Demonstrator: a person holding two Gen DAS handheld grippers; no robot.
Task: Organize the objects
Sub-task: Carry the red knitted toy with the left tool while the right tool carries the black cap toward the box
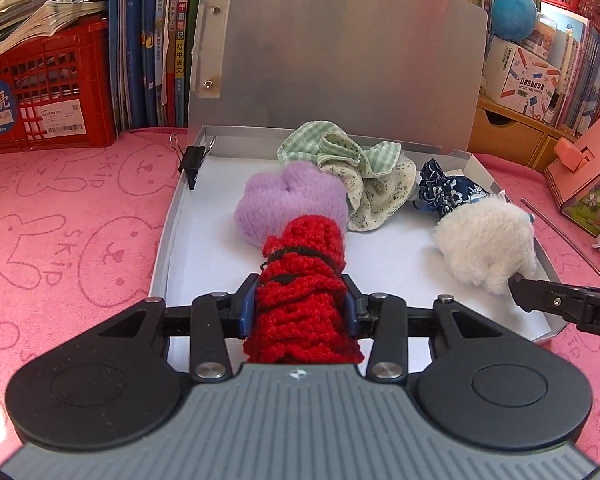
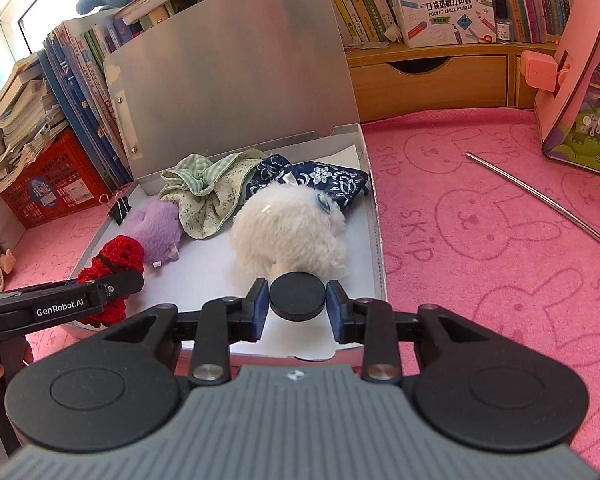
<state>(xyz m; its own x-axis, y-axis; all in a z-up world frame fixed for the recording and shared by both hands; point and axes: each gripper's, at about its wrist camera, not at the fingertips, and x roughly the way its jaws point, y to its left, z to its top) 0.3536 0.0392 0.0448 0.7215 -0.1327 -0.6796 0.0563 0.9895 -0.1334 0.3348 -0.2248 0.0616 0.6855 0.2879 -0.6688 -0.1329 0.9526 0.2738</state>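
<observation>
A shallow metal box [image 1: 168, 236] is lying open on a pink rabbit-print cloth [image 1: 60, 216], its lid [image 1: 340, 60] standing upright at the far side against rows of books [image 1: 156, 40], so the way in is only from the near edge and from above. A black binder clip [image 1: 191, 160] is sitting on the box's left rim. Bare white lining is showing along the near part of the floor, while the far part is crowding up with a purple plush piece [image 1: 288, 204], a green checked and floral cloth bundle [image 1: 352, 168], a dark blue patterned pouch [image 2: 324, 180] and a white fluffy ball [image 2: 292, 228]. The left gripper [image 1: 302, 304] is clamping a red crocheted bundle [image 1: 304, 280], banded with a black thread, over the box's near left part, just before the purple plush. The right gripper [image 2: 298, 304] is pinching a flat black disc [image 2: 297, 296] over the near right floor, just in front of the fluffy ball. A thin metal rod [image 2: 540, 196] is lying on the cloth well to the right.
</observation>
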